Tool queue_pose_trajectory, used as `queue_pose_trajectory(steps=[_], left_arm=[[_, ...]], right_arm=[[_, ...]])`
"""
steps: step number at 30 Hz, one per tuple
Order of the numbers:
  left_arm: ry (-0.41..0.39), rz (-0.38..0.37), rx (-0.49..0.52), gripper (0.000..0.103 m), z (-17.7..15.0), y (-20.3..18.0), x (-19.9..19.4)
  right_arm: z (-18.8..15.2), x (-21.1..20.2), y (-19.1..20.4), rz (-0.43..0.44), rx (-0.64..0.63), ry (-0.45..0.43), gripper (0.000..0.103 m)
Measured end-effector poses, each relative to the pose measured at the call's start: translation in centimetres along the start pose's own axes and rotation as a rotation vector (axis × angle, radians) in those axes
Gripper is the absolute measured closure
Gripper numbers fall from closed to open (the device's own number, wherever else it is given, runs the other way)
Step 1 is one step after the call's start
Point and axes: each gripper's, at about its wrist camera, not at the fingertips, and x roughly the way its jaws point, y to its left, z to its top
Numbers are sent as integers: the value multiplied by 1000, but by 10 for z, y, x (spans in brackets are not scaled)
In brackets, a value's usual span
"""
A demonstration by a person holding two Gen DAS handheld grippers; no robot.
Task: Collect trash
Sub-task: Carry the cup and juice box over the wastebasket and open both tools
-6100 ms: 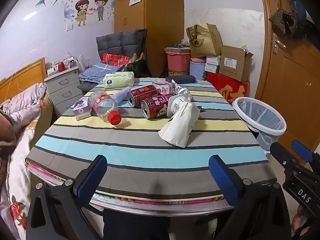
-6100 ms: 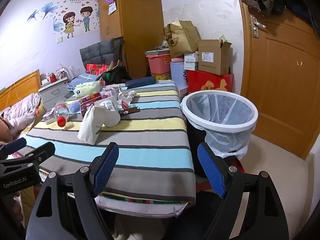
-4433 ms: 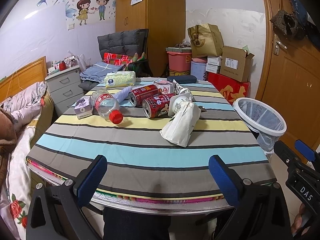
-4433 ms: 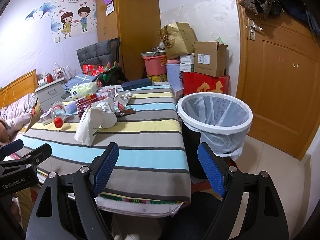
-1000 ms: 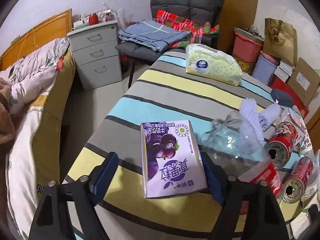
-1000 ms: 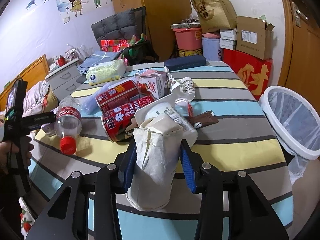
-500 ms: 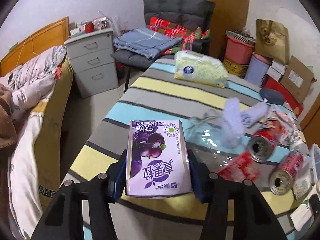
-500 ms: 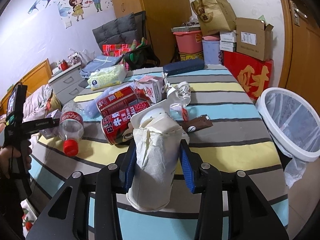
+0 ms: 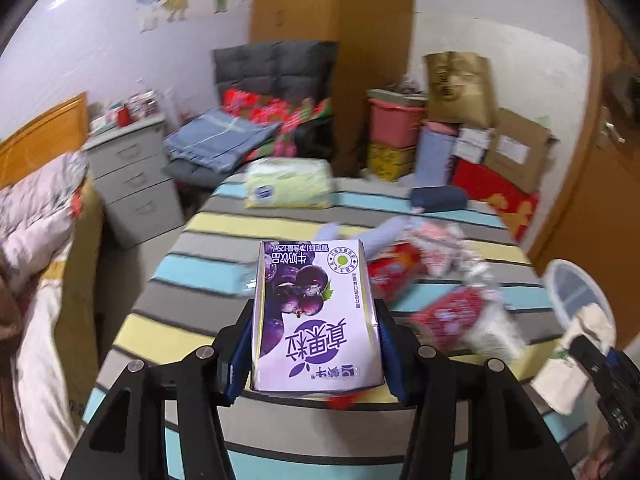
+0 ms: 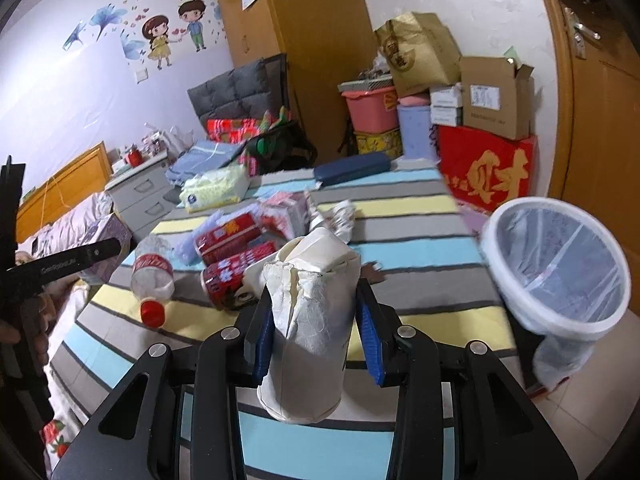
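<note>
My left gripper [image 9: 316, 340] is shut on a purple grape-milk carton [image 9: 312, 280], held up above the striped table [image 9: 192, 272]. My right gripper [image 10: 314, 336] is shut on a crumpled white paper carton [image 10: 312, 304], lifted over the table's near edge. The white-lined waste bin [image 10: 532, 202] stands on the floor right of the table, to the right of this gripper. Two red cans [image 10: 228, 236], a clear bottle with a red cap [image 10: 154, 276] and crumpled wrappers [image 10: 340, 212] lie on the table. In the right wrist view the purple carton [image 10: 108, 236] shows at far left.
A tissue pack [image 10: 212, 188] and a dark blue case [image 10: 352, 170] lie at the table's far side. Boxes and a red carton [image 10: 484, 168] are stacked by the wall behind the bin. A wooden door [image 10: 600, 120] is on the right, a bed [image 9: 36, 260] on the left.
The left gripper closed on the purple carton, lifted it off the table and swung right. The right gripper raised the white carton a little, and the bin now shows closer.
</note>
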Motion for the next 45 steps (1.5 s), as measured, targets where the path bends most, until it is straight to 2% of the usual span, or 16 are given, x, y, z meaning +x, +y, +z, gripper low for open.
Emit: queue_pose_trajectory(steps=[8, 18, 24, 29, 36, 45], left_arm=[[-40, -97, 86, 48, 10, -76, -16], [-25, -257, 193, 48, 9, -185, -8], [5, -349, 240, 48, 5, -244, 6], [47, -411, 280, 48, -1, -289, 25], [91, -454, 329, 48, -7, -338, 51], [140, -455, 372, 48, -15, -382, 85]], right_arm=[[13, -18, -38, -35, 20, -44, 65], [25, -35, -92, -118, 34, -78, 65], [29, -35, -127, -165, 48, -67, 65], [30, -24, -157, -198, 76, -18, 65], [25, -5, -184, -272, 53, 39, 65], [28, 10, -220, -301, 63, 105, 64]])
